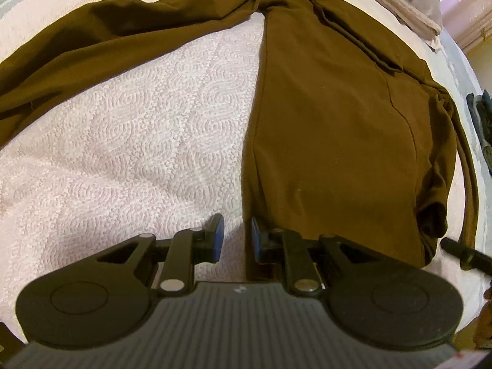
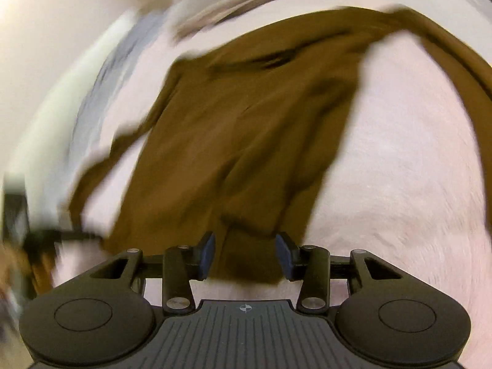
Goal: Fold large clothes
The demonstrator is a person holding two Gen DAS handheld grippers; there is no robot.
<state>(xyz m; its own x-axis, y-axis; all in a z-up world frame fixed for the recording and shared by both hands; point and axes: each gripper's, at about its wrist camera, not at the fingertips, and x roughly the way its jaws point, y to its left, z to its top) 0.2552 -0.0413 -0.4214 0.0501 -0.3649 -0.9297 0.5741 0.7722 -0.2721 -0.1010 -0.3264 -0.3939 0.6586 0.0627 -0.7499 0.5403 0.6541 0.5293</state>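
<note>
- A pink quilted bedspread (image 1: 129, 129) filled the frame.
- Brown trousers (image 1: 332, 117) lay across its centre and upper left.
- Left gripper (image 1: 236, 240) and right gripper (image 2: 245, 255) both gaped, fingers released over the hem; a shallow pinch might let the fabric slip.

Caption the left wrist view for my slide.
Open left gripper poised at the hem edge of brown trousers spread on a pink quilt.

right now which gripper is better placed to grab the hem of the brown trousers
Right. The right gripper is open with the brown trousers hem between its fingers. The left gripper is open at the leg's edge, mostly over the quilt.
</note>
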